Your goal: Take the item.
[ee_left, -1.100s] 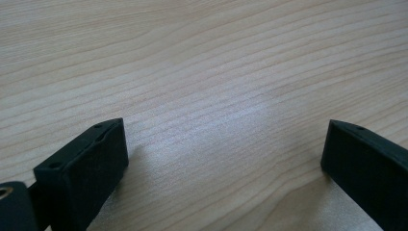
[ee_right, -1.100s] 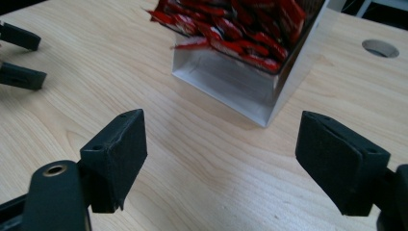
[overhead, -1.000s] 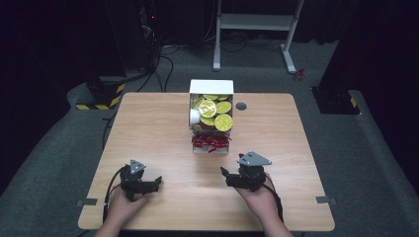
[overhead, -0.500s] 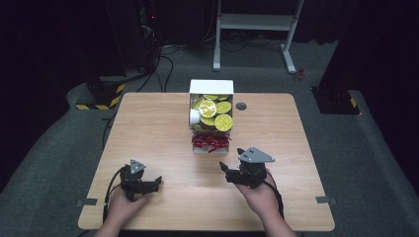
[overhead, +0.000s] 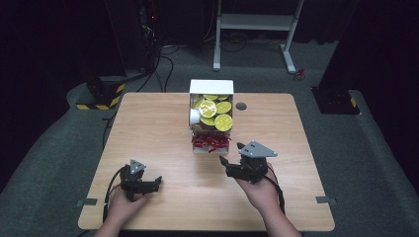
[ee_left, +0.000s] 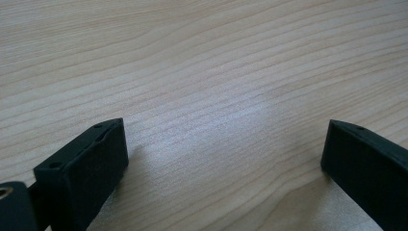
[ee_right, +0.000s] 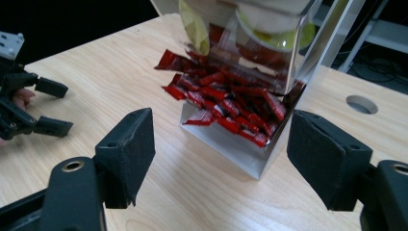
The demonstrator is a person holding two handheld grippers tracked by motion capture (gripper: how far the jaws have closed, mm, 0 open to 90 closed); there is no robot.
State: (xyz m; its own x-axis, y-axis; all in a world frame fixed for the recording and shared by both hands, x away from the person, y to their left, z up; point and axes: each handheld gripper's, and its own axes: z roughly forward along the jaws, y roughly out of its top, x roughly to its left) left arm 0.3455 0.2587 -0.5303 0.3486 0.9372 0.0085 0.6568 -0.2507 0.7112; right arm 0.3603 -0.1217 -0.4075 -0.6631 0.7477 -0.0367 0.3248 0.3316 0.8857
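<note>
A light wooden table point(overhead: 148, 128) stood on grey carpet, carrying at twelve o'clock from its centre a white-and-clear dispenser point(overhead: 211, 89) of yellow-lidded cups point(overhead: 223, 121) and red packets point(overhead: 211, 141), with a round cable hole point(overhead: 241, 106) just at its two o'clock.

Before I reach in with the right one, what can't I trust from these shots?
- Dispenser top: cut off by the right gripper view's upper edge.
- Yellow-lidded cups: print too small in the high view.
- Red packets: lower ones buried under the pile.
- Left gripper: faces bare table.
</note>
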